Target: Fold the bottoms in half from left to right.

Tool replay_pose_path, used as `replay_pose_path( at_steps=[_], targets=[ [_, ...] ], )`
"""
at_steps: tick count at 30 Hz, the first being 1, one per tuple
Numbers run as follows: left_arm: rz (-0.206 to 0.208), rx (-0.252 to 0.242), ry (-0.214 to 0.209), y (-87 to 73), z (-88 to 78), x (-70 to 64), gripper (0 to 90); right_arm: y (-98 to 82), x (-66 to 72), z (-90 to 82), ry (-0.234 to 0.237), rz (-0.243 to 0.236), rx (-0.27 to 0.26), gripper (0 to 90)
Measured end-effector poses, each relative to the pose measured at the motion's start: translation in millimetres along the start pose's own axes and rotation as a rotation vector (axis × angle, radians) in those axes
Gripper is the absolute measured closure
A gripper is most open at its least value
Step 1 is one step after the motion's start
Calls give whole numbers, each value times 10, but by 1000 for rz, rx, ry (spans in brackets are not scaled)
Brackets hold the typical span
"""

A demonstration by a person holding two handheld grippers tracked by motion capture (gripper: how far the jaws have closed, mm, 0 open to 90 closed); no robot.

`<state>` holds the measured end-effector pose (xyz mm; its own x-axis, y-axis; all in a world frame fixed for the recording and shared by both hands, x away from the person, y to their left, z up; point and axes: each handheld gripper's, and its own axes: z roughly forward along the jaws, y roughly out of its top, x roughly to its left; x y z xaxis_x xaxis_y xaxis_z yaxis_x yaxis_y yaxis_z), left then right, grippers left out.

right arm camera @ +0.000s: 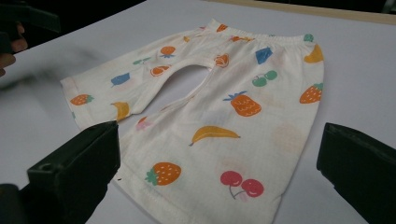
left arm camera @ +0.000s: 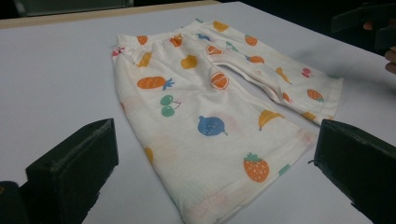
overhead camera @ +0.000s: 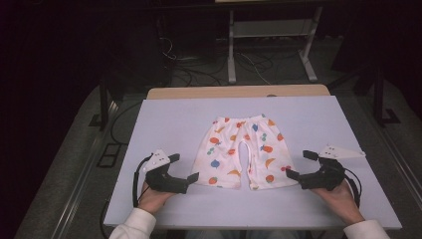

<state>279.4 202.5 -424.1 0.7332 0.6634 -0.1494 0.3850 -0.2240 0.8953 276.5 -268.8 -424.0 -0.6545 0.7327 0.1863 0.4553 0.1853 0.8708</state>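
A pair of small white shorts point(overhead camera: 243, 152) printed with fruit lies flat on the white tabletop point(overhead camera: 169, 117), waistband toward the far edge and the 2 leg hems toward the person. Its long axis runs from near to far, straight down the middle between the 2 hands.

The left gripper point(overhead camera: 183, 168) sits just beside the hem of the leg on that side, its jaws spread wide and holding nothing. In the left gripper view the hem corner point(left arm camera: 261, 172) lies between the 2 black jaws, which point toward the waistband.

The right gripper point(overhead camera: 302, 165) mirrors it at the other leg, jaws equally wide apart and empty, tips just off the cloth's outer edge. In the right gripper view the strawberry and cherry prints near that hem point(right arm camera: 187, 189) lie between its jaws.

Each hand looks about equally near its own leg, so neither has the advantage. The coming move probably turns on each hem corner lying directly ahead of its gripper, so a short push forward and down would put cloth between the pads.
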Motion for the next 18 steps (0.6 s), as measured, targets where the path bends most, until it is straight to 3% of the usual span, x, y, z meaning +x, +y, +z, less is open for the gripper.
replay_pose_path(
  at_steps=[18],
  targets=[
    [-7, -10, -1, 7, -15, 1, 0, 6, 4, -18, 3, 12, -8, 0]
  ],
)
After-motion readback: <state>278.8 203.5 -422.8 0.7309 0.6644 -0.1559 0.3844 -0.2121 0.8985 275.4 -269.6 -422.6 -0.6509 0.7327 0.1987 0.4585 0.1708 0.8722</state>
